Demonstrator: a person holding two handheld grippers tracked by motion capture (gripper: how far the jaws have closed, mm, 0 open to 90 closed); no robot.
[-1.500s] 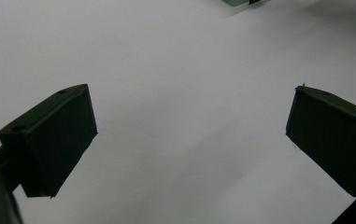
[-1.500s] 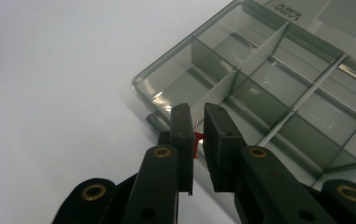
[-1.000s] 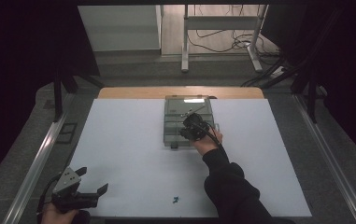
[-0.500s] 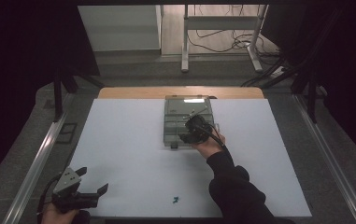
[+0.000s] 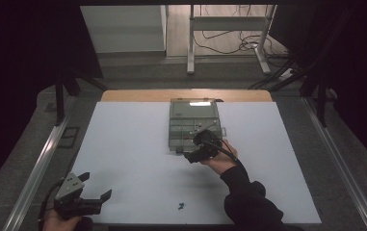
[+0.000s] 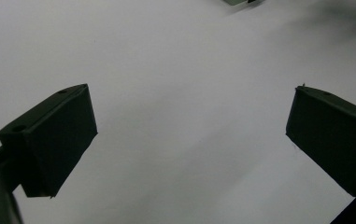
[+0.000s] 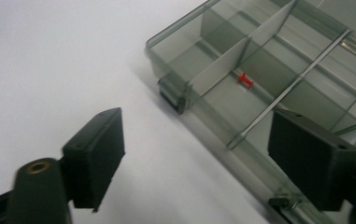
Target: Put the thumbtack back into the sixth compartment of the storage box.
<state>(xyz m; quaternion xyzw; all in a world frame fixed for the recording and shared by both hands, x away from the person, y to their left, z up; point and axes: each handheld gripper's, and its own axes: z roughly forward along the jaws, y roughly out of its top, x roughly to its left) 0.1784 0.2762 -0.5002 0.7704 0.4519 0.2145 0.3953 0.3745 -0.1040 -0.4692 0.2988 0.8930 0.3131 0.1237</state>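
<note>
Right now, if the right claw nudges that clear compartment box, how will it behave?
The clear compartment box looks thin-walled and nearly empty, holding a red pushpin, so it is probably light and may slide on the smooth white tabletop. It sits low and flat, so tipping seems unlikely. The pushpin could rattle about.

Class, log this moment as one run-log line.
right gripper: open, empty, at compartment box front edge | red pin: inside box | left gripper: open, idle | blue piece: on table

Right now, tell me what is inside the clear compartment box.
The compartment box holds one small red pin; the right tool hides part of the nearer compartments.
</note>
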